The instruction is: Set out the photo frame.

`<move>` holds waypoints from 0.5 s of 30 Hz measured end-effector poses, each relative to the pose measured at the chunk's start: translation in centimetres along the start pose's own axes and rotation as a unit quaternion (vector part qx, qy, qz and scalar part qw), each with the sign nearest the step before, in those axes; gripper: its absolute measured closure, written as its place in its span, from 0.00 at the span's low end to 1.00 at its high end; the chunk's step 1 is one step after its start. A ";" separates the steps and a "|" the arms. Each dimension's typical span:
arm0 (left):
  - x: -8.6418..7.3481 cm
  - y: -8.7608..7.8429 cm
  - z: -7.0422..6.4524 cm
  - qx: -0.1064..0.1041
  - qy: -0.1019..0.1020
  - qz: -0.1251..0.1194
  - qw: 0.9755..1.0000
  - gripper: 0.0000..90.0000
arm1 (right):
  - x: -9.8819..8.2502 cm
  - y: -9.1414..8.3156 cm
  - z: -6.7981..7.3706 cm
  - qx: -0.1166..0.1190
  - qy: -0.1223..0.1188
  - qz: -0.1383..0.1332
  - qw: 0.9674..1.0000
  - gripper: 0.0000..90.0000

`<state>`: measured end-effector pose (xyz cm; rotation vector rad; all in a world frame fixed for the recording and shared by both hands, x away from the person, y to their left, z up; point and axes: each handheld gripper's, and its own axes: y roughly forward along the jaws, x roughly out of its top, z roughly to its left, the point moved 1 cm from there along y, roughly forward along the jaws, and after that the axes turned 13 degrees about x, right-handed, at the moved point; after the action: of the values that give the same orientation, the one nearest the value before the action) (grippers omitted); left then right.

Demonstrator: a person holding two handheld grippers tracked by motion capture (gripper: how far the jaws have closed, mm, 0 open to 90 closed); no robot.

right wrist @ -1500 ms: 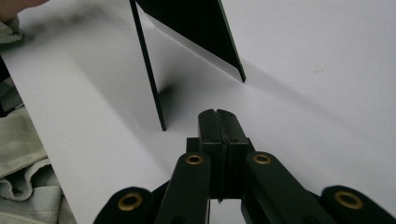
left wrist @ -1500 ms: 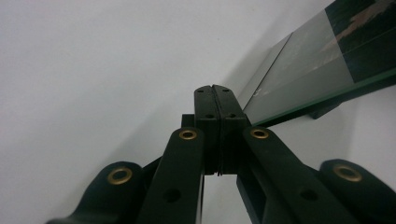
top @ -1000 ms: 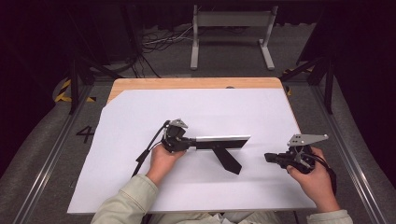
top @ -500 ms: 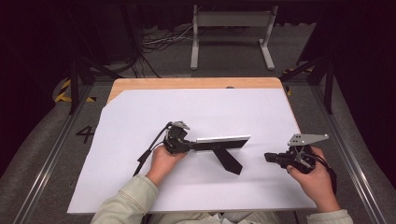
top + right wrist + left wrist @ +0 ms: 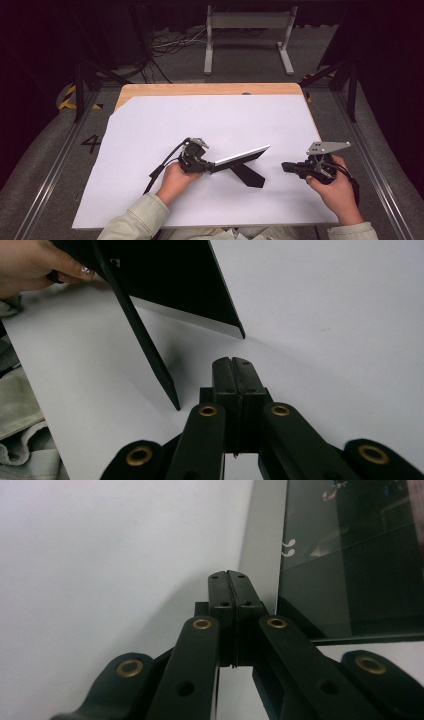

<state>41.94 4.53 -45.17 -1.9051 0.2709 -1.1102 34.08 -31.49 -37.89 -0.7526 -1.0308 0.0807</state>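
Dark panel stands tilted mid-counter, propped over its black flap. It could slip and fall flat if the left gripper at its end nudges it sideways. That gripper's jaws are pressed together on nothing, just beside the panel's edge. The right gripper, apart from the panel, is likewise closed and empty.
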 end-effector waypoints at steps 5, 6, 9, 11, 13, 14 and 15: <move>-0.5 -0.4 -0.9 -0.010 0.012 0.016 1.000 1.00 | 0.4 -0.1 0.0 0.001 -0.006 -0.002 1.000 1.00; -0.6 -0.4 -1.0 -0.013 0.010 0.017 1.000 1.00 | 0.4 -0.1 0.0 0.001 -0.006 -0.002 1.000 1.00; -0.8 -0.4 -1.2 -0.021 0.013 0.024 0.999 1.00 | 0.6 -0.1 0.0 0.000 -0.008 -0.002 1.000 1.00; -0.9 -0.3 -1.5 -0.027 0.017 0.028 0.999 1.00 | 0.7 0.0 -0.1 0.001 -0.009 -0.002 1.000 1.00; -1.0 -0.2 -1.9 -0.033 0.020 0.032 0.999 1.00 | 0.8 0.0 -0.1 0.000 -0.008 -0.002 1.000 1.00; -1.0 -0.2 -2.2 -0.035 0.024 0.035 0.998 1.00 | 0.9 0.0 -0.2 0.000 -0.008 -0.002 1.000 1.00; -1.0 -0.1 -2.4 -0.038 0.028 0.037 0.998 1.00 | 0.9 0.1 -0.2 -0.001 -0.010 -0.002 1.000 1.00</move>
<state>39.45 3.80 -45.17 -1.9165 0.4170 -1.1195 34.73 -31.18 -37.30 -0.7529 -1.0503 0.0843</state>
